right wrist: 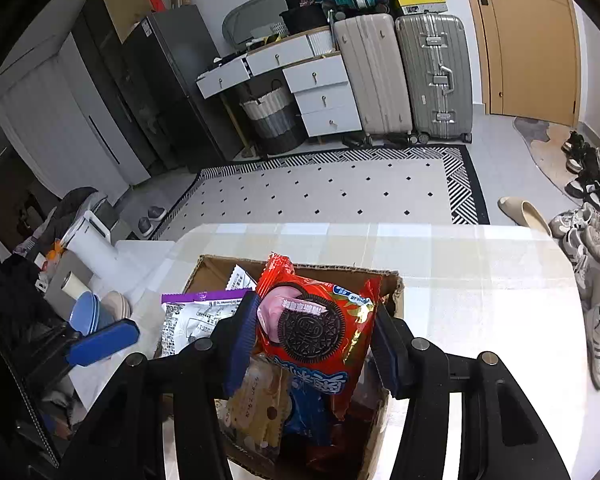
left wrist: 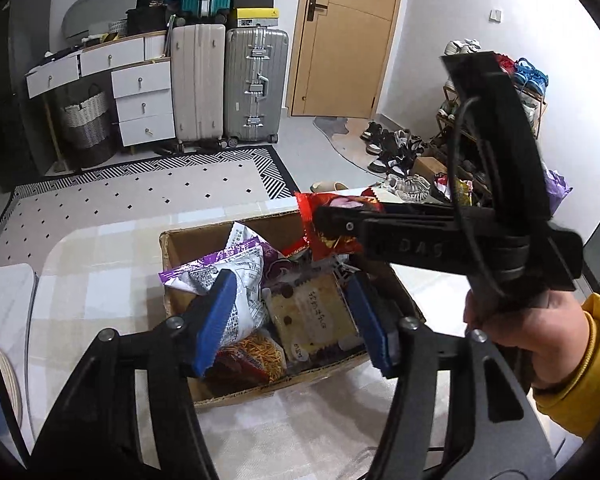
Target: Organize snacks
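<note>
Red foil sits between the blue pads of the right claw (right wrist: 314, 344): an Oreo pack (right wrist: 314, 328) held upright, one pad (right wrist: 242, 340) pressed on its left edge and the other on its right, the jaws closed only as far as the pack's width. The pack hangs over the box (right wrist: 392, 284), its lower end among the snacks already inside; whether it rests on them or is clear of them is hard to tell from this angle.

The left claw (left wrist: 296, 320) is wide open and holds nothing. It hovers over the near half of the box (left wrist: 168, 240), with its left pad (left wrist: 216, 320) in front of a silver-and-purple bag (left wrist: 224, 280) and its right pad near the box's right wall. From this view the red pack (left wrist: 332, 228) shows at the far right corner of the box, nipped by the other claw, with the right hand (left wrist: 540, 340) in a yellow sleeve behind it.

Inside the box lie the purple bag on the left, a yellow biscuit pack (left wrist: 312, 320) in the middle, an orange noodle-snack pack (left wrist: 256, 356) near, and a blue pack (right wrist: 308, 412) under the red one.

The job looks well on: most snacks are boxed. No loose snacks show on the checked tablecloth (right wrist: 480, 280). What seems left is to settle the red pack in its place and perhaps tidy the heap, which lies rather tumbled
</note>
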A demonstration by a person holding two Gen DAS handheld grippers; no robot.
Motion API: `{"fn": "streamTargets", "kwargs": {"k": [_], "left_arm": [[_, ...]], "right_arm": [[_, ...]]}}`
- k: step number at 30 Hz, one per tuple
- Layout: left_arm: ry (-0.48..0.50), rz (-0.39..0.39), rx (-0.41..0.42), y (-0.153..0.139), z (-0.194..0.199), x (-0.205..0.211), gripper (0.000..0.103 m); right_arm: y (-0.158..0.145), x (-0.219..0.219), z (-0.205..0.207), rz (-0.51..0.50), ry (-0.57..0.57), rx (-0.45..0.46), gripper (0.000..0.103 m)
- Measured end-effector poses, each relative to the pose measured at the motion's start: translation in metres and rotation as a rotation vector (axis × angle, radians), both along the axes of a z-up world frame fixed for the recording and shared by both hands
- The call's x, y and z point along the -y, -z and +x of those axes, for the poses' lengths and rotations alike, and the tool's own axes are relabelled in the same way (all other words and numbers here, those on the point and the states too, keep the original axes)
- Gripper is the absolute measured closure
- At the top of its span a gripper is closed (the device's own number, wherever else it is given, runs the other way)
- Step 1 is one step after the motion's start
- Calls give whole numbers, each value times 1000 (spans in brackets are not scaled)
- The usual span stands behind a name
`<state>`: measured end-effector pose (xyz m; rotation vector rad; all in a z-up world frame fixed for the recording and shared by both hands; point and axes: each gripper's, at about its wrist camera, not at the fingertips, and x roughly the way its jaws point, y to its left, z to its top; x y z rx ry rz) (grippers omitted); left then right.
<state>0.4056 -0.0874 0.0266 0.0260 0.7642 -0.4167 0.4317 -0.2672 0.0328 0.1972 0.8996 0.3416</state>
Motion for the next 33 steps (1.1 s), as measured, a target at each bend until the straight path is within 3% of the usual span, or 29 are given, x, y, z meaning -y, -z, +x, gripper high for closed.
{"fn": "streamTargets", "kwargs": {"k": [5,18,26,28,30,33], "left_arm": [[-15,2,3,-5,-8,-6,44],[-51,-12,-4,-22,-43,-9,35],[-81,-1,96,-63,-100,-14,32],[-95,1,130,-76,-120,-17,32],[-116,-2,176,-92,-142,-21,23],[-116,-6,237,-115,-177,-26,23]], "right_arm": [[0,-3,1,-28,12,-2,39],[-41,5,-42,30,-9,89,37],[-102,10,-121,60,-14,264,28],[-120,10,-150,57,-23,319,21],[-132,11,-179,48,-28,376,13],[-152,14,-221,29,-31,453,6]]}}
